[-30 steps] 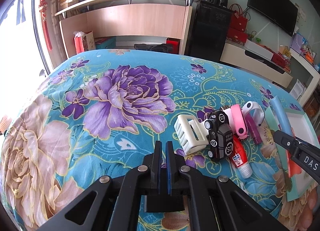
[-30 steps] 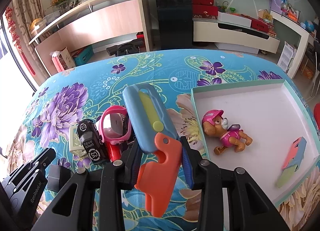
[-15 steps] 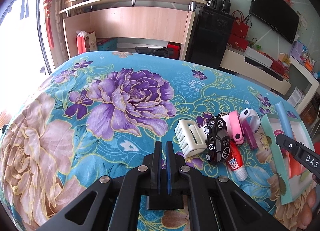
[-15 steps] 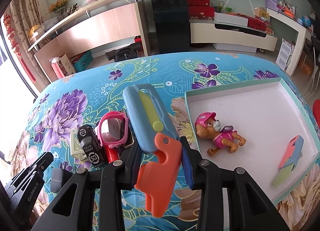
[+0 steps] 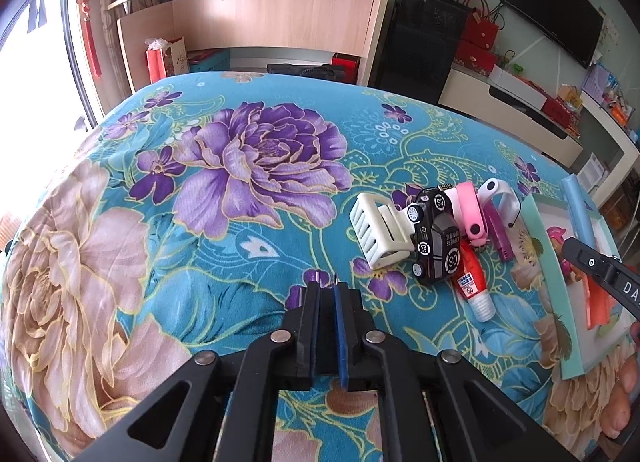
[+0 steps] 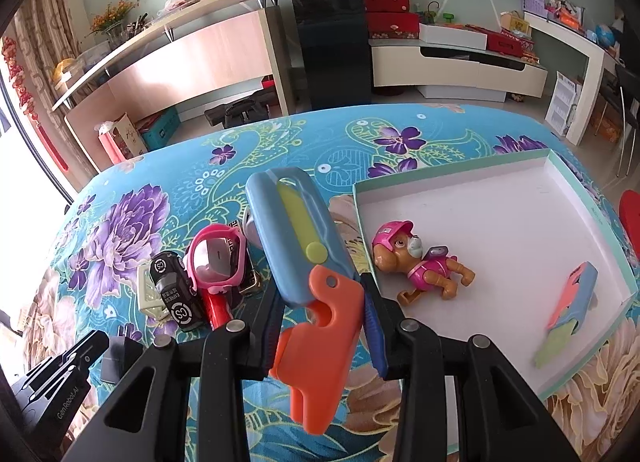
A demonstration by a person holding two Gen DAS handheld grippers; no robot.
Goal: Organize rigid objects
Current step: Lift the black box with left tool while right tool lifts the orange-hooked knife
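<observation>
The left gripper [image 5: 328, 286] points steeply down, its jaws just opening — a thin slit between them, nothing inside. The right gripper [image 6: 324, 302] tilts down likewise, jaws clamped on the orange grip of a toy [image 6: 304, 262] whose blue body juts forward — held off the surface. The two grippers sit side by side.

There are two blue-and-orange toy knives: one big one [image 6: 304, 262] held up in the air and one small one [image 6: 570, 302] near the tray's [image 6: 452, 181] right edge. One toy puppy [image 6: 416, 262] lies in the tray (pink hat on). On the flowery cloth [image 5: 200, 221] sit one black toy car [image 5: 434, 238], one white hair clip [image 5: 378, 227], one red glue bottle [image 5: 472, 286] and one pink watch [image 6: 218, 258].
</observation>
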